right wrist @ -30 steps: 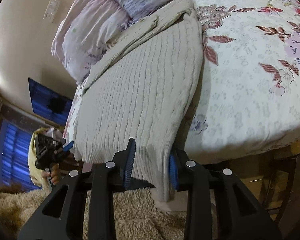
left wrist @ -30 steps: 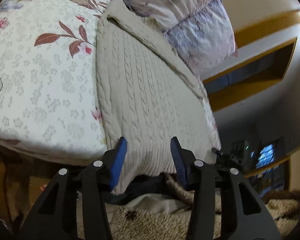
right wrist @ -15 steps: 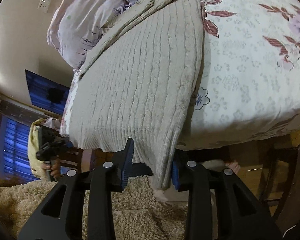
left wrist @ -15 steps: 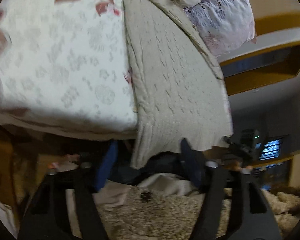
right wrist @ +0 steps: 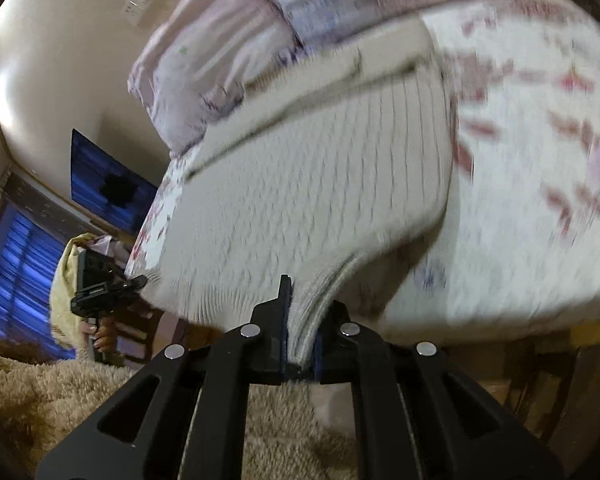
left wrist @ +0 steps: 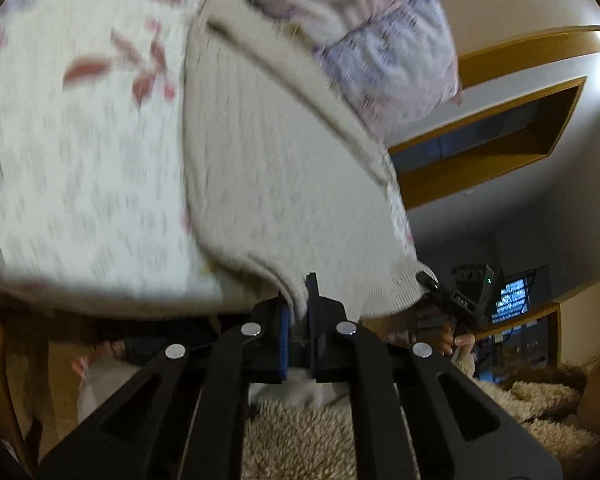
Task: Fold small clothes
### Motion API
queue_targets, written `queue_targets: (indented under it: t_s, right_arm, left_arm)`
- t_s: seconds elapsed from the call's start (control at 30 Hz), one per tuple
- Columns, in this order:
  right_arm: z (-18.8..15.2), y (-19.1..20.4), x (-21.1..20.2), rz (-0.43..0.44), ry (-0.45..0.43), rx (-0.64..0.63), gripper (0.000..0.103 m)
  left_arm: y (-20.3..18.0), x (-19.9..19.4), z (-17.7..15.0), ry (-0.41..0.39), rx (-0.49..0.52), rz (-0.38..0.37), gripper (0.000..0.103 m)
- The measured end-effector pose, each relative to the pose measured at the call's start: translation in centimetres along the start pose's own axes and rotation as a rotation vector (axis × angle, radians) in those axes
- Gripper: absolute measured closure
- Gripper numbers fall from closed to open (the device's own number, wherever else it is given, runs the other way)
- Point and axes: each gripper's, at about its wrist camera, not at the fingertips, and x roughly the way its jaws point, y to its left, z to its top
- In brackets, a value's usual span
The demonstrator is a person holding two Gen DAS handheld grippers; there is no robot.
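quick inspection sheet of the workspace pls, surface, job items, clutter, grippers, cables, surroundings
surface: bed with floral bedspread, blurred by motion.
job's things: cream cable-knit sweater lies flat on the bed, its bottom hem hanging over the edge.
clutter: pillows at the head of the bed.
grippers: left gripper shut on one hem corner; right gripper shut on the other.
cables: nothing seen.
surroundings: shaggy beige rug below; wall screen; blue-lit window; wooden shelf trim.
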Motion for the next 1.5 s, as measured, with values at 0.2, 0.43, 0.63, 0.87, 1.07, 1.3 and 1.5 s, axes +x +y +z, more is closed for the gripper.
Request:
queue_targets:
  t_s: [0.2,0.43,0.63,0.87,1.07,1.3,1.5]
  right_arm:
    - [3.3,2.9,-1.1,-0.152,-0.204,-0.182,0.095]
    - [8.3,5.1,0.5,-0.329,-0.397,-0.341,0.095]
    - [12.7,4.5,2.7,-0.351,-0.457,-0.306,0.095]
    - [17.7,2.7,4.9,-0.338,-0.511,-0.223,0.095]
    - [20.7,-1.6,9.3,-0.359,-0.443,-0.050,0.095]
    - [21.5,-6.9,14.0,-0.385,-0.288,0.126,0.095]
    - [23.2,-7.8,14.6,-0.319,-0.262,0.211,0.065]
  left_arm:
    - [-1.5,-1.7,3.5,-0.174,0.053,0.063,0.097]
    - [-3.6,-1.8,9.6,-0.335,0.126,0.191,0.097]
    - [-5.4,-0.4,15.5,-0.400,0.182,0.250,0.097]
    - [-6.6,2.4,22.4,-0.427,0.214,0.290,0.097]
    - [-4.3,7.7,27.4,-0.375,0.206,0.356,0.097]
    - [1.1,12.4,29.1,-0.273,0.068,0.364,0.097]
    - [1.7,12.6,29.7,-0.265,0.016,0.288,0.076]
